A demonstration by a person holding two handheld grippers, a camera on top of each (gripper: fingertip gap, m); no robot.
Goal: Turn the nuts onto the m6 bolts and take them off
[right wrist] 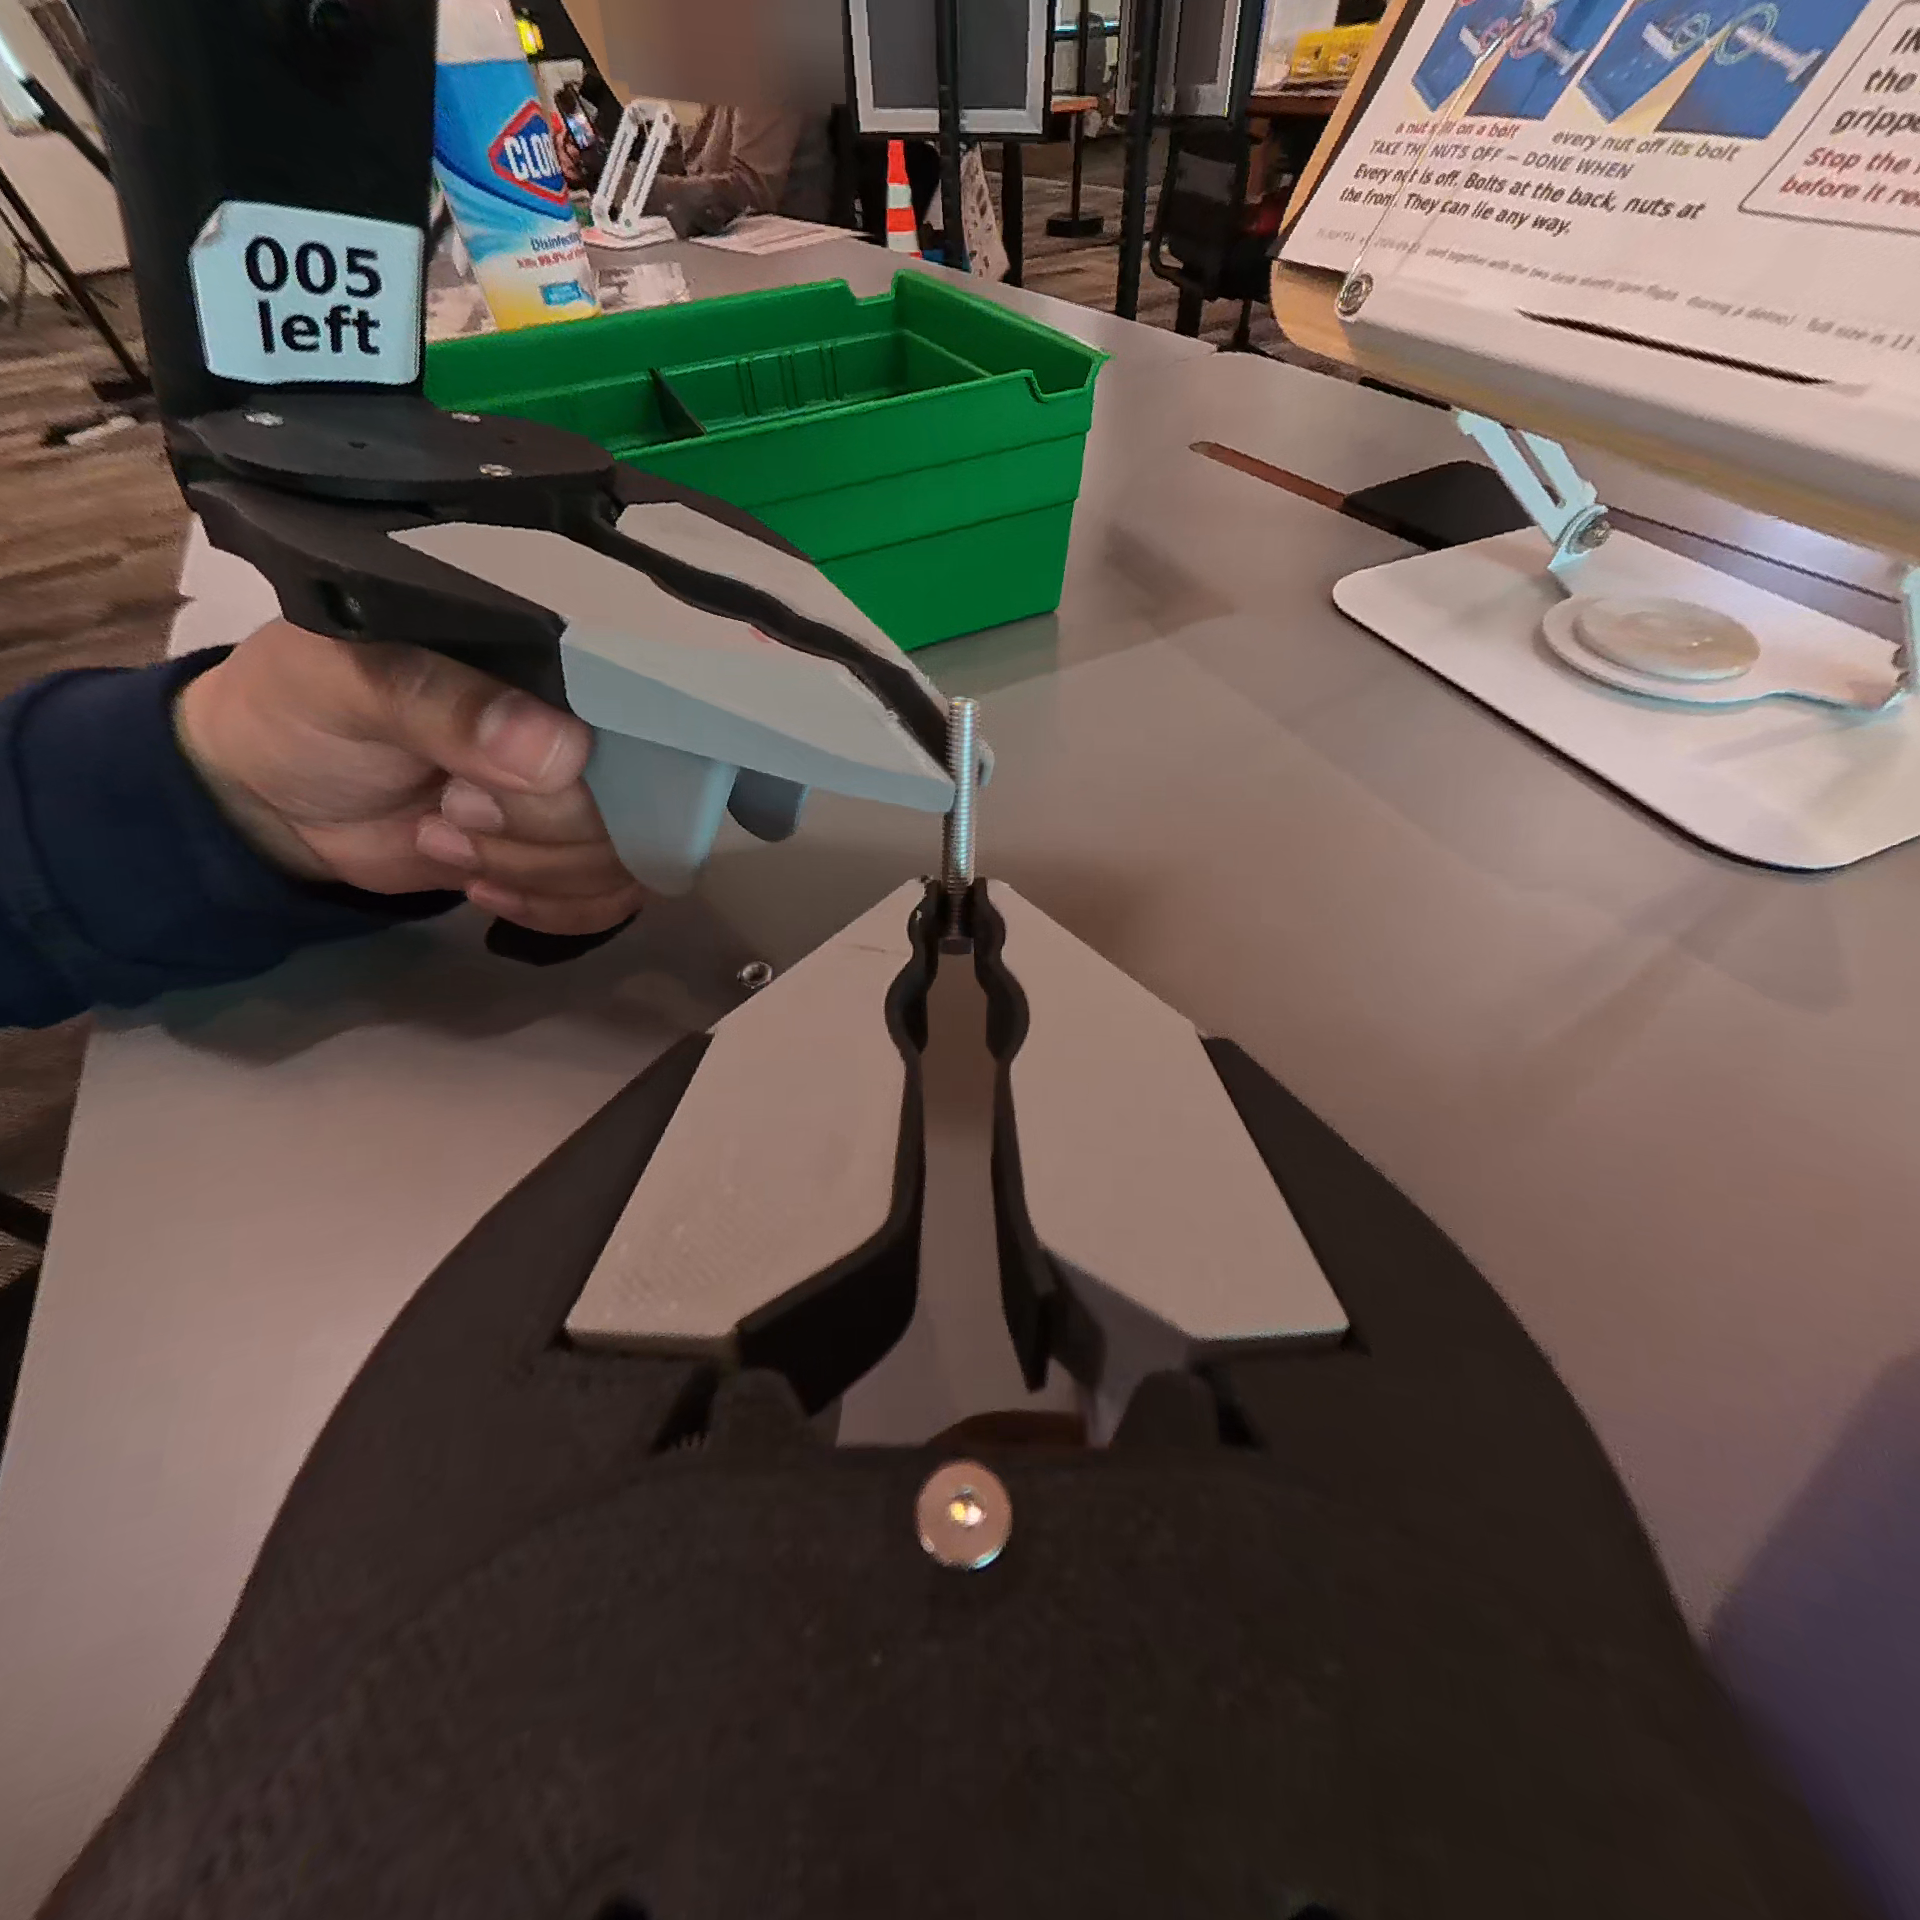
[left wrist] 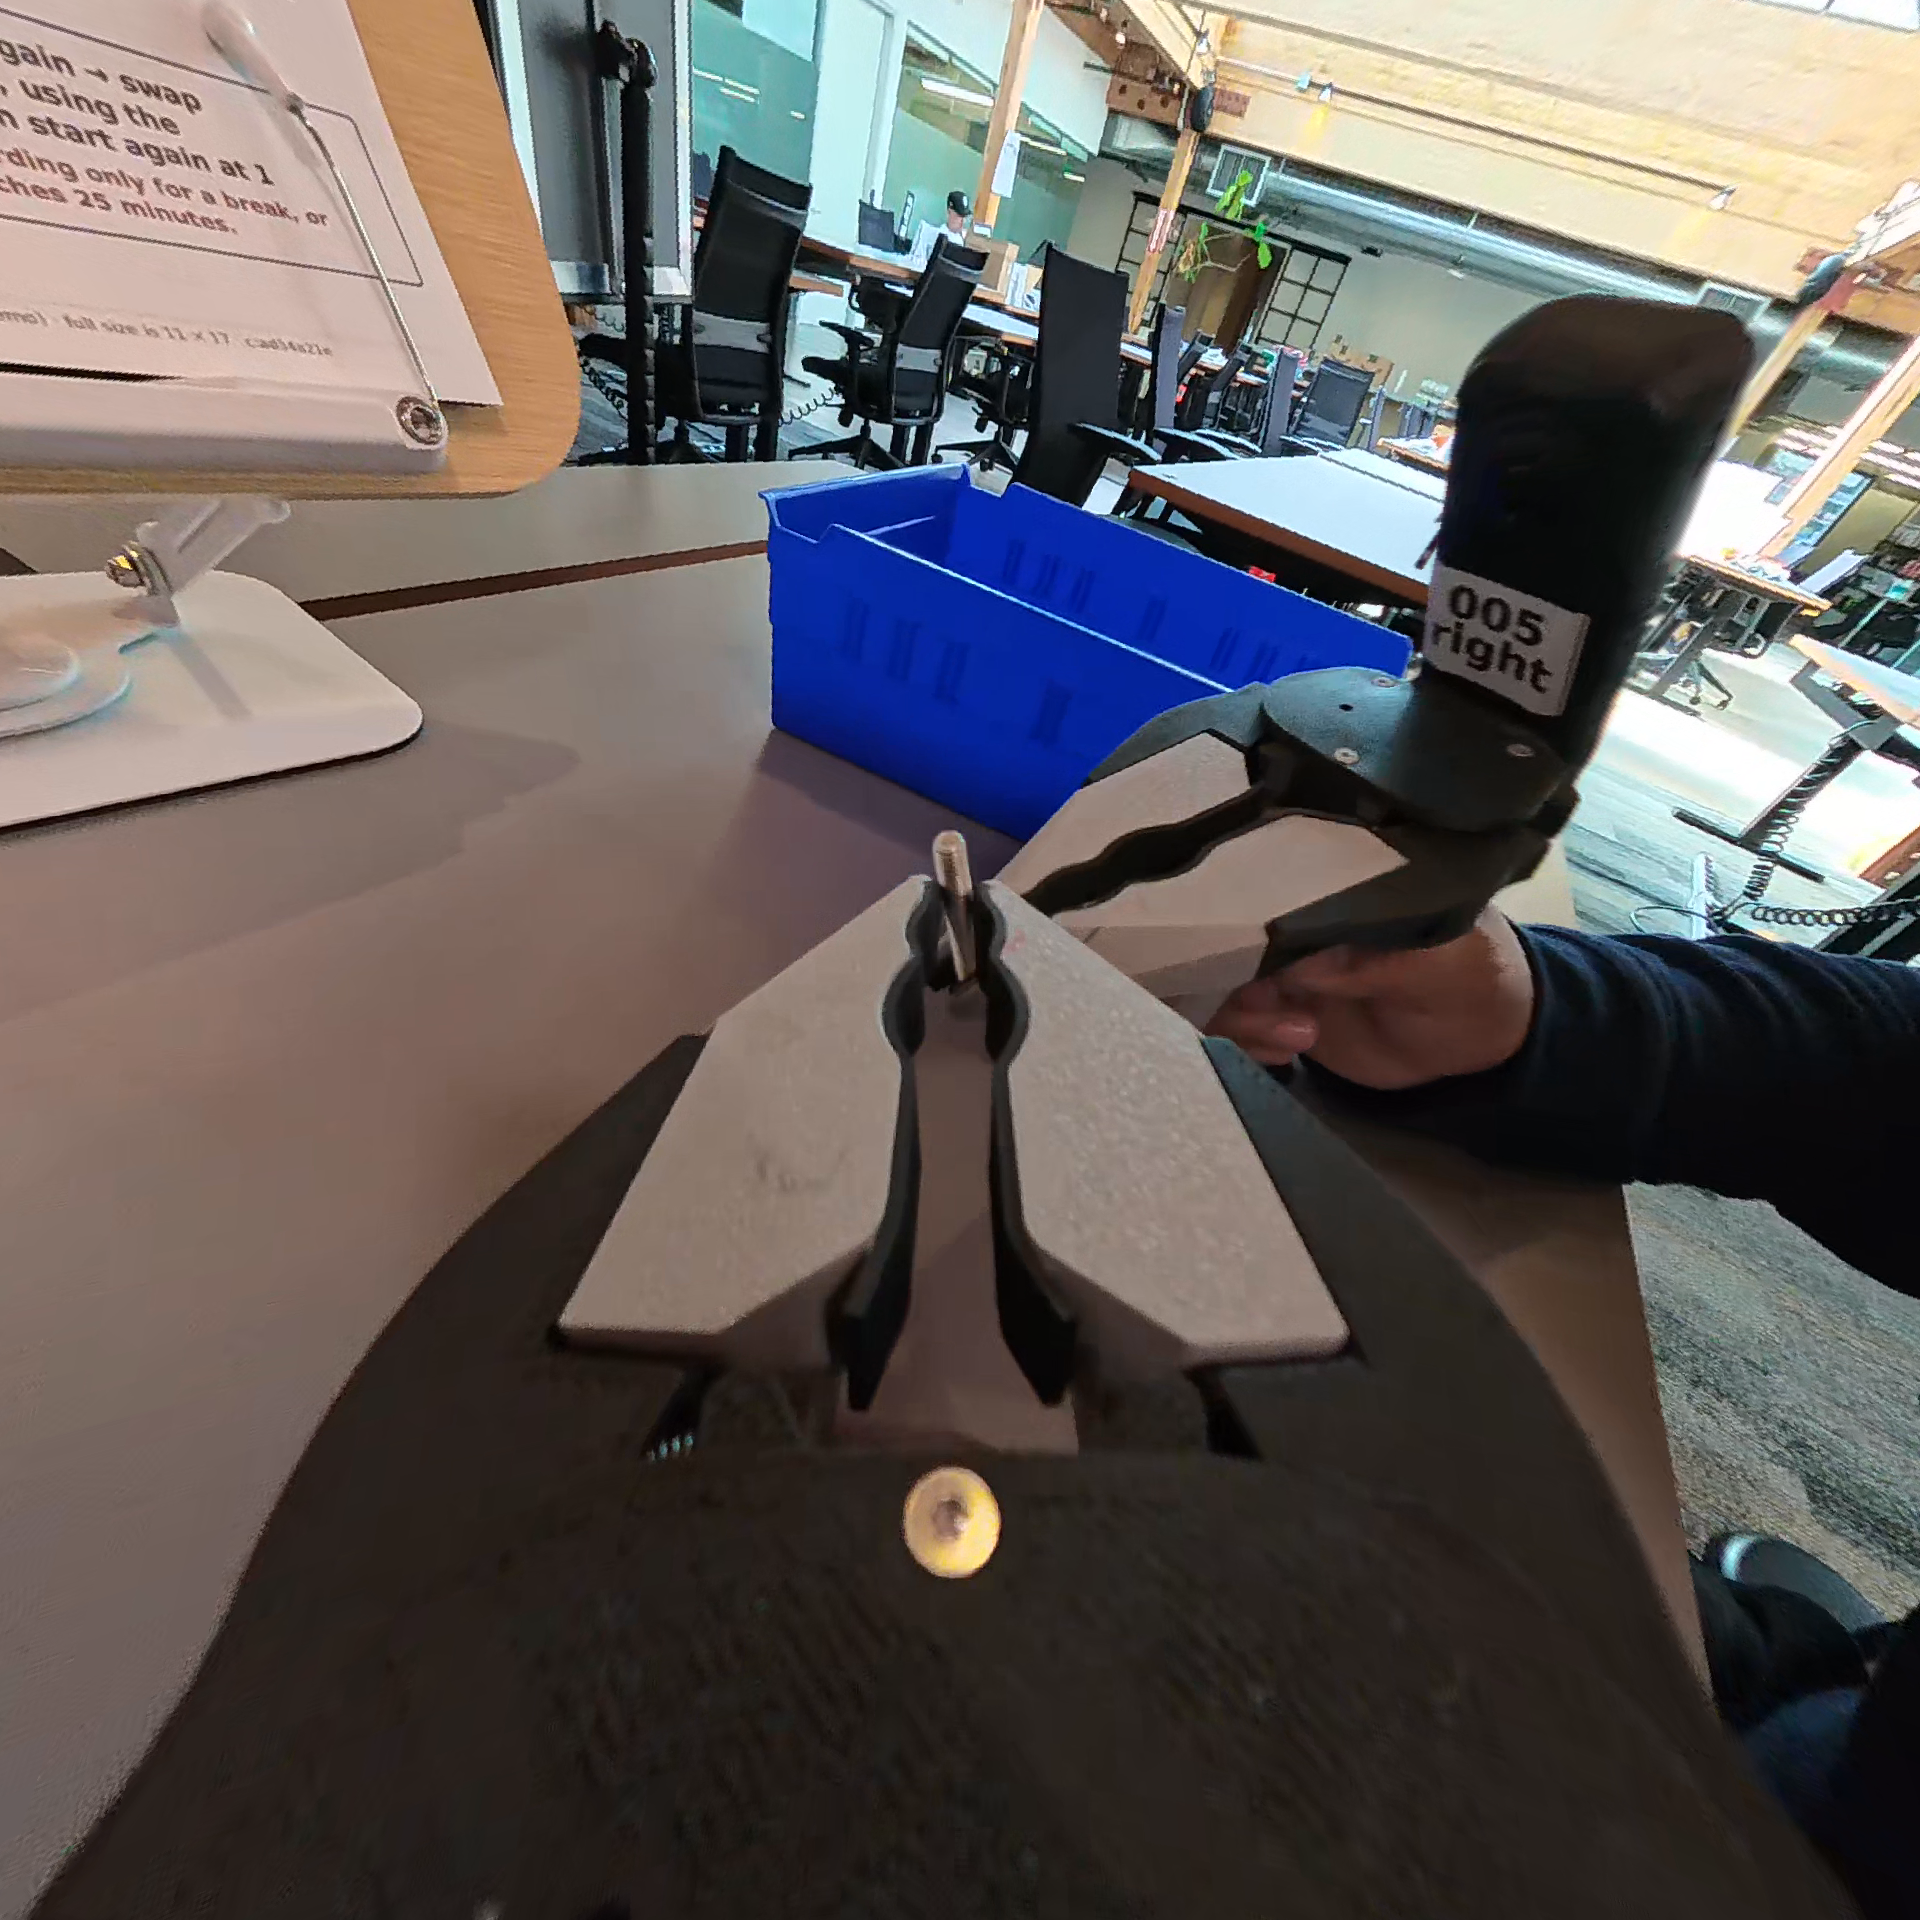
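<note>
Left gripper (left wrist: pixel 954 940) pinched shut on the bolt (right wrist: pixel 962 790), shank upright between its fingertips, likely so the thread stays free for turning. Right gripper (right wrist: pixel 951 920) closed at the lower end of the same bolt, apparently on a nut (right wrist: pixel 954 928), though too small to confirm. Beyond the right fingers, green bin (right wrist: pixel 935 520); beyond the left fingers, blue bin (left wrist: pixel 935 665). Off to one side, instruction stand (right wrist: pixel 1621 623). Nothing between the fingertips and the grey table (right wrist: pixel 1247 831) to block rotation.

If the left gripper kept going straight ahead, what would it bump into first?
Probably the blue bin. The left gripper, shut on the bolt, points roughly at it across bare table; depth is hard to judge.
</note>
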